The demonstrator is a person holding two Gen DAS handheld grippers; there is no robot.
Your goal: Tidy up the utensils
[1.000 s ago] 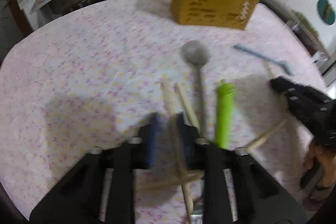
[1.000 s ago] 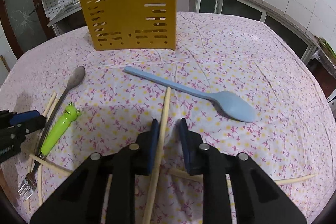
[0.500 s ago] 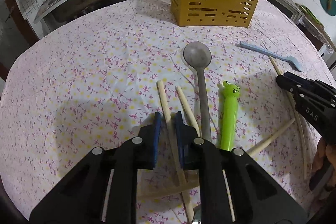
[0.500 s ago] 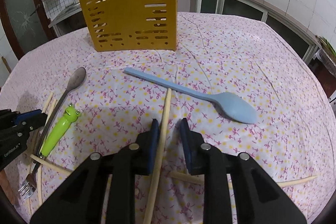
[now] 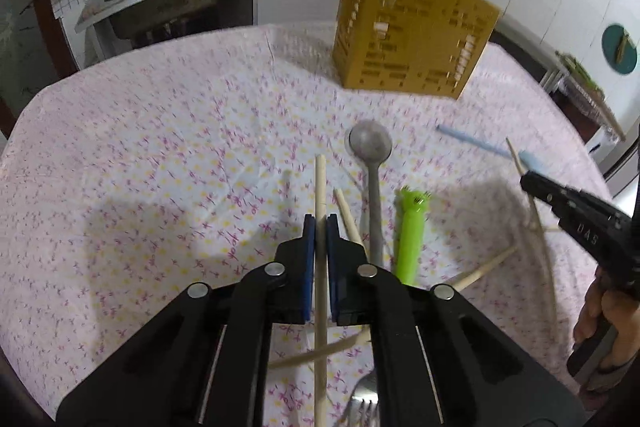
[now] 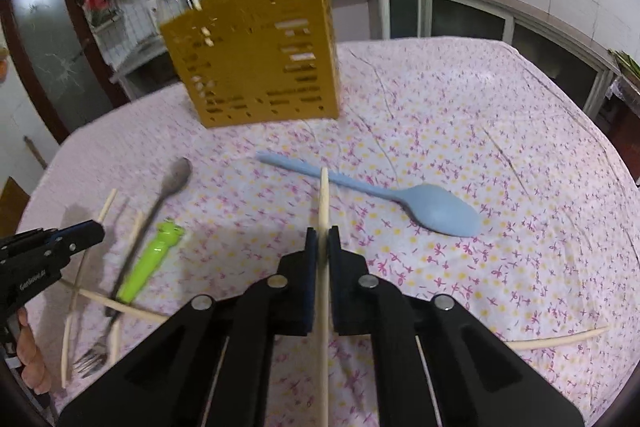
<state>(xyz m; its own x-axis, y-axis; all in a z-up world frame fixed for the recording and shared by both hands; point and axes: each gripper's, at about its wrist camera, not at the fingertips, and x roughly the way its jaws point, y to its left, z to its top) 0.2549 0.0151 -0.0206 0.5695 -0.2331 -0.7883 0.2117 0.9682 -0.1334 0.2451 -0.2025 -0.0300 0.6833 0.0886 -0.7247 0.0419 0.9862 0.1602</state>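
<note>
My left gripper is shut on a wooden chopstick and holds it above the flowered tablecloth. My right gripper is shut on another wooden chopstick, also raised. The yellow slotted utensil holder stands at the far side of the table, with chopsticks sticking out of it; it also shows in the right wrist view. The right gripper shows at the right in the left wrist view; the left gripper shows at the left in the right wrist view.
On the cloth lie a grey metal spoon, a green frog-handled fork, a blue plastic spoon and several loose chopsticks. Kitchen counters and shelves surround the round table.
Both grippers have closed on their chopsticks and lifted them off the cloth. The holder now sits higher and more tilted in both views.
</note>
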